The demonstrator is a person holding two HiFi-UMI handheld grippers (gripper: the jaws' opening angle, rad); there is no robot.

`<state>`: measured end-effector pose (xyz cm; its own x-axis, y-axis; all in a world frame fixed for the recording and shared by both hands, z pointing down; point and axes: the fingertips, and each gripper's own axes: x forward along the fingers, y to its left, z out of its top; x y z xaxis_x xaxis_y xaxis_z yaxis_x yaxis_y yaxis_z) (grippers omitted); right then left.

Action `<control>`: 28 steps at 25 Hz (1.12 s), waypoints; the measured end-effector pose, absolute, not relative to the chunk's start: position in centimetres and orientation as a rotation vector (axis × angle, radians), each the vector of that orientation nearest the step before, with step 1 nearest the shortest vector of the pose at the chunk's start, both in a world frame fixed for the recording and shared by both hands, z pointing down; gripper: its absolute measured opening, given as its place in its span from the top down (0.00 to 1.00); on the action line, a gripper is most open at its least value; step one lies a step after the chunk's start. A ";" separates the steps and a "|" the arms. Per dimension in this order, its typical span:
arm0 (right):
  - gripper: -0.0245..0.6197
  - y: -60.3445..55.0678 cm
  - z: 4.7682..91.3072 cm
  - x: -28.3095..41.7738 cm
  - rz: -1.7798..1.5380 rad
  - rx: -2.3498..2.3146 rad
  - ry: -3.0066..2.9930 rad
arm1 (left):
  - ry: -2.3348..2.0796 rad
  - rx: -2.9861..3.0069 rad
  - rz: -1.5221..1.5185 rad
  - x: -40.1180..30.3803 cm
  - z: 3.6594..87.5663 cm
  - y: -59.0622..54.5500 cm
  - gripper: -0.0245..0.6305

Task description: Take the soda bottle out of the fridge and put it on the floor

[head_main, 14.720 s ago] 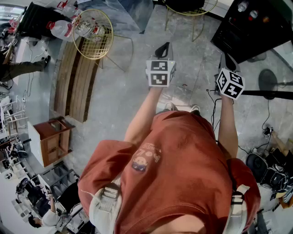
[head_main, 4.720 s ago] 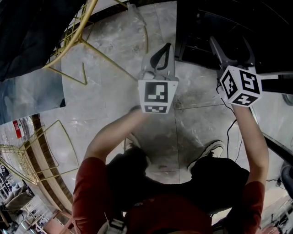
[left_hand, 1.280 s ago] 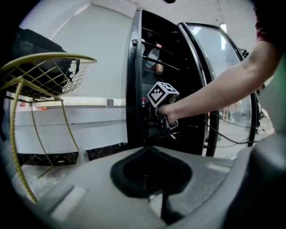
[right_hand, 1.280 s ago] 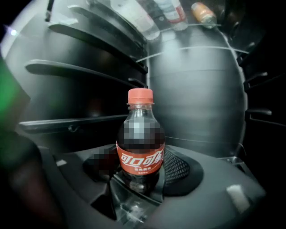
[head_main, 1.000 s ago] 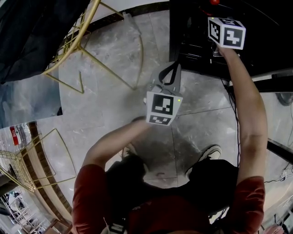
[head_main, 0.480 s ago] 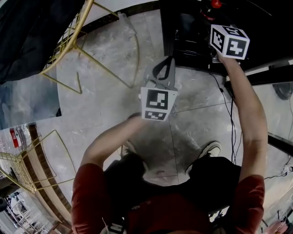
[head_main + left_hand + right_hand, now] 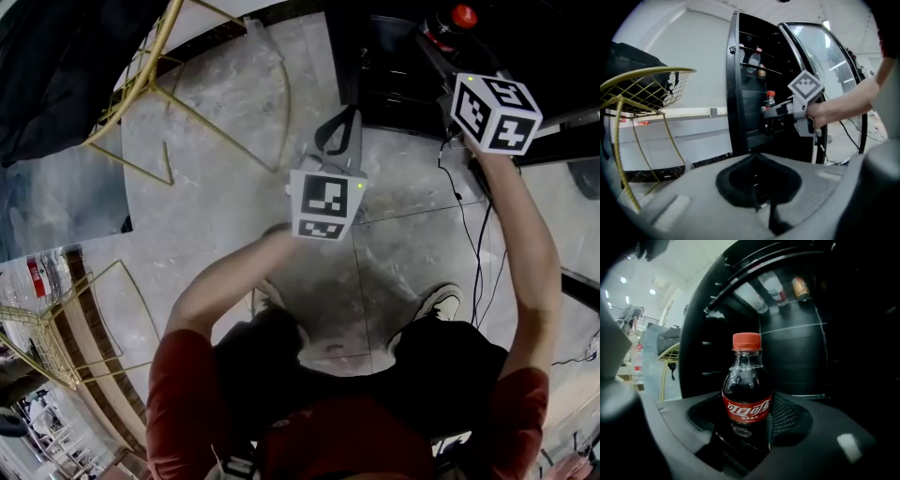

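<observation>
Slippage worried me: jaws of my right gripper [image 7: 745,426] clasped the soda bottle [image 7: 746,380] low, seemingly just outside the fridge [image 7: 797,343], left gripper [image 7: 757,197] clenched empty, and tilting floorward could tip it free.

Fridge door [image 7: 825,61] open — wire chair [image 7: 651,73] left.

A brick-red short-sleeved T-shirt [image 7: 319,441] is worn over a dark lower garment [image 7: 267,361], with pale low sneakers [image 7: 441,302]. A grey strap buckle [image 7: 234,461] is seen on the shirt. The left claw [image 7: 339,120] is made of a light-grey plastic housing with black looped jaws. It is topped by a white cube printed with black square markers [image 7: 325,204], with a small green lamp lit at one corner. The right claw [image 7: 765,123] is likewise grey-bodied and black-jawed, and a matching marker cube [image 7: 495,112] is carried on it.
</observation>
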<state>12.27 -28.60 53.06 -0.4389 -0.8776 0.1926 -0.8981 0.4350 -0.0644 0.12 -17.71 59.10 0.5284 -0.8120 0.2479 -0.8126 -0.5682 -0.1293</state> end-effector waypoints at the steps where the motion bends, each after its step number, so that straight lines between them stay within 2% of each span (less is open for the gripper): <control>1: 0.50 -27.9 52.9 12.1 0.230 1.570 -2.560 | -1.459 2.748 0.444 0.1 59.1 -17.6 0.96; 16: 0.50 -19.1 52.6 9.9 0.190 1.326 -2.708 | -1.508 2.761 0.486 -2.4 59.0 -16.9 0.96; 28: 0.50 -13.9 57.0 6.4 0.250 1.119 -2.754 | -1.378 2.861 0.610 -1.9 60.2 -14.4 0.96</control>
<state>6.44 -13.93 57.00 -0.7079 -0.6749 0.2086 -0.7014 0.7064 -0.0946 -1.92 -14.38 60.20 0.5666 -0.7698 0.2939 -0.7353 -0.6333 -0.2414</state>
